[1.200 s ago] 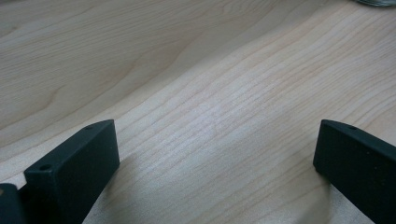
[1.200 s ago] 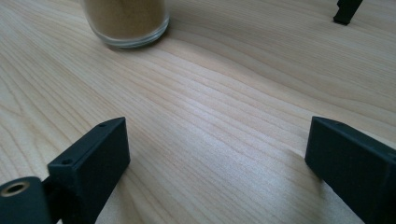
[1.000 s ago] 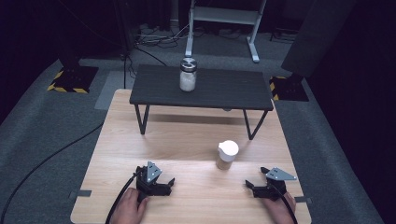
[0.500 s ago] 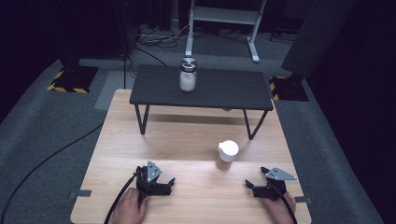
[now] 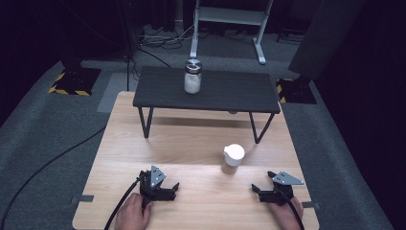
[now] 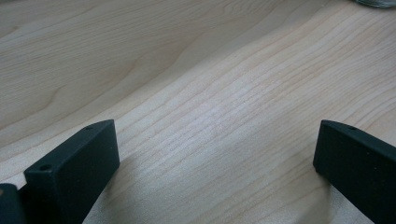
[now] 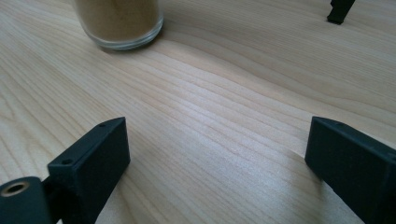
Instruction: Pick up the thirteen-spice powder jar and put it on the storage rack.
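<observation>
One small glass jar (image 5: 233,159) with a white lid and brown powder stands near the table's (image 5: 191,143) right edge. A second jar (image 5: 192,77) stands on the black bench (image 5: 230,91). The left gripper (image 5: 171,190) and the right gripper (image 5: 259,189) rest wide open, empty.

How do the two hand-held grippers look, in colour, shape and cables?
Both are black. The left gripper and the right gripper each carry a grey three-cornered plate on top and end in two flat, blocky black jaws with small round holes. A black cable trails from the left one; another runs back from the right one.
</observation>
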